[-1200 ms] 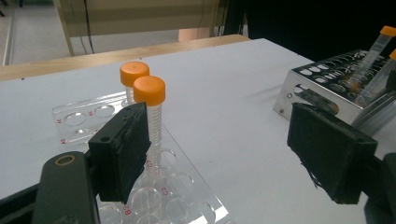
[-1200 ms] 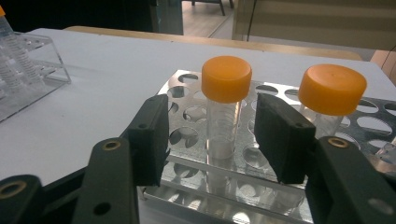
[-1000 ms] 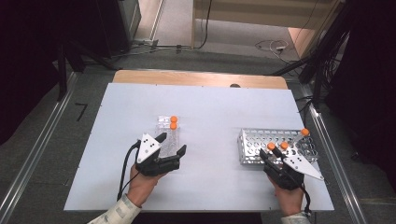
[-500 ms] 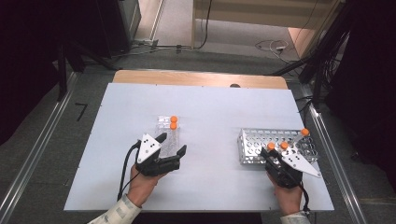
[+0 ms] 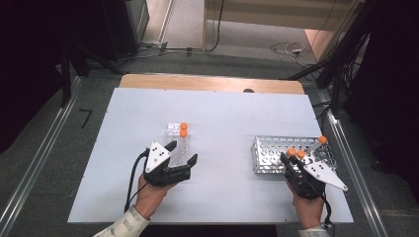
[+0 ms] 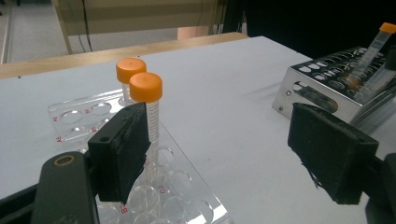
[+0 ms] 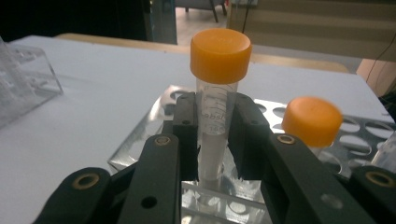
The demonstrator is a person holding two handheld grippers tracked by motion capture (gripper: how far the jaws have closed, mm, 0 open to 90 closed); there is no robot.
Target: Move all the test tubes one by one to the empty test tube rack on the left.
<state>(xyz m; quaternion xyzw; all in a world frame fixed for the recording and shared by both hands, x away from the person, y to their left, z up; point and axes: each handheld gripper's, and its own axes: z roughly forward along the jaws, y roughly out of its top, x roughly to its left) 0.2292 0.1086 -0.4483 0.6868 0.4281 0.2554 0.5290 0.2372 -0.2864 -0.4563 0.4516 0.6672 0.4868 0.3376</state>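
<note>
Clear orange-capped tube [image 7: 216, 93], clamped by right hand-held gripper [image 7: 212, 135] over perforated metal rack [image 5: 269, 155], should be kept vertical; left hand-held gripper [image 6: 224, 154] gapes wide.

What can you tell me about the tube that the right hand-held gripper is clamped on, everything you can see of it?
The tube is clear plastic with a fat orange screw cap and faint printed graduation marks down its side. It stands upright, its lower end in a hole of the perforated metal rack near the rack's front edge. The right hand-held gripper has both black jaws pressed against its body, just below the cap. Another orange-capped tube stands beside it without touching. Whether it holds liquid is hard to tell.
</note>
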